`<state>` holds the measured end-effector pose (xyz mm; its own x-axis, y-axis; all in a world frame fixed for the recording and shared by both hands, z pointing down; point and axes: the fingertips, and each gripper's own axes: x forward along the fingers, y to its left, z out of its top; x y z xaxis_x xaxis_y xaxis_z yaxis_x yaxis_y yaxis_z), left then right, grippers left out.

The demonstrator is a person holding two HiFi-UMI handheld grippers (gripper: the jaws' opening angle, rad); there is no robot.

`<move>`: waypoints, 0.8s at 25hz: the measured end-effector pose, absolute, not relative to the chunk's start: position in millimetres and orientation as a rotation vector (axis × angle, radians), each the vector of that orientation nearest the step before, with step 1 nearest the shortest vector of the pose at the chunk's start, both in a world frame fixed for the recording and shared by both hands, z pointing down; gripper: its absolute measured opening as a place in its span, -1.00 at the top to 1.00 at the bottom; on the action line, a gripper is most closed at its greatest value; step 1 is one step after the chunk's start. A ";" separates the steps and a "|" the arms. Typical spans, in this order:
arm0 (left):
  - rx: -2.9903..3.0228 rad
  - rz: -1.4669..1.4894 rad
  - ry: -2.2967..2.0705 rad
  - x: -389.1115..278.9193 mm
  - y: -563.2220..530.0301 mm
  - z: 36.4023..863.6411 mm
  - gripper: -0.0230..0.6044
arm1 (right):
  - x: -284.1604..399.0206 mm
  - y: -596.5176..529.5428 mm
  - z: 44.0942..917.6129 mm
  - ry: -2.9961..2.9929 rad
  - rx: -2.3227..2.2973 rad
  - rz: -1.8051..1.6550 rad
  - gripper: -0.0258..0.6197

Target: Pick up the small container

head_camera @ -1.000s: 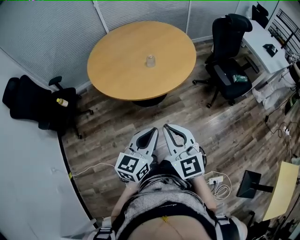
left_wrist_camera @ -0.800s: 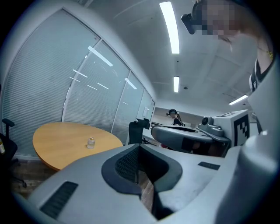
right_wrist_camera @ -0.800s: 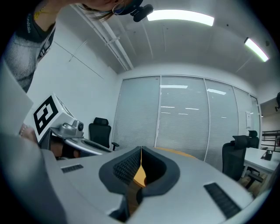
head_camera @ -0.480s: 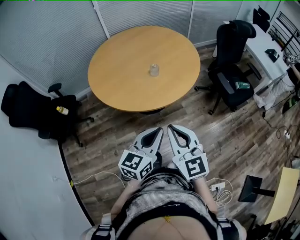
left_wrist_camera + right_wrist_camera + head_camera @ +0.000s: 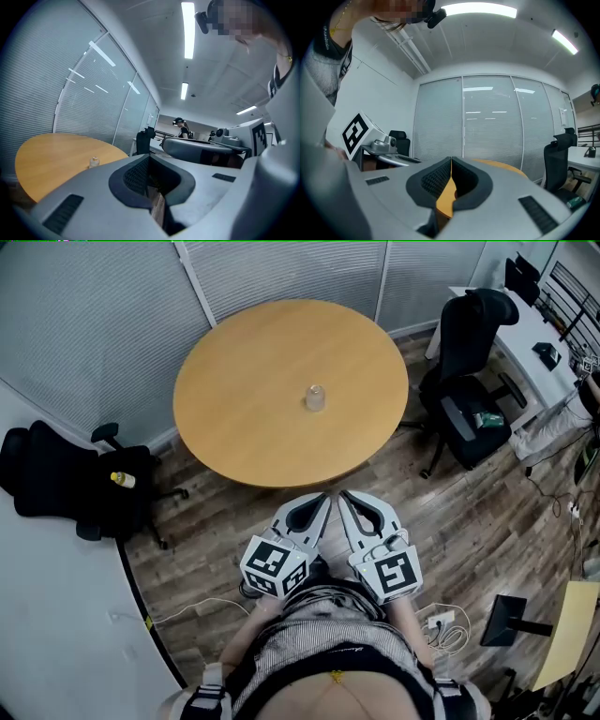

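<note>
Two grippers, both closed tight with nothing between the jaws: left gripper (image 5: 322, 502) and right gripper (image 5: 346, 499) sit side by side, tips just short of the round table (image 5: 234, 371). Further out, the small container (image 5: 316, 397) stands upright near the table's middle. It has clear walls, but I can't make out the contents.

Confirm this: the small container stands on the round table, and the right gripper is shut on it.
Not quite: the right gripper is shut on nothing, as the right gripper view shows. The small container does stand on the round table.
</note>
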<state>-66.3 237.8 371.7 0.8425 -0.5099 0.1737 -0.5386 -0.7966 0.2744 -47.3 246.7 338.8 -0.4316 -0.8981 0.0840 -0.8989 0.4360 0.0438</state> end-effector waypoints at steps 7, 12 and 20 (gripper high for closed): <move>2.703 0.118 -0.792 -81.7 204.7 372.0 0.92 | -60.5 212.3 345.5 -2.552 1.592 -0.007 0.86; 2.707 0.115 -0.784 -92.3 189.7 373.1 0.92 | -72.0 196.2 348.9 -2.537 1.594 -0.013 0.86; 2.720 0.128 -0.729 -101.7 173.7 377.9 0.92 | -81.3 178.4 354.1 -2.494 1.616 -0.028 0.86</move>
<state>-101.7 173.7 377.9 0.8656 -0.4720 0.1673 -0.5008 -0.8179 0.2833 -81.3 178.4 354.1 -0.3983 -0.9077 0.1319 -0.9046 0.4126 0.1075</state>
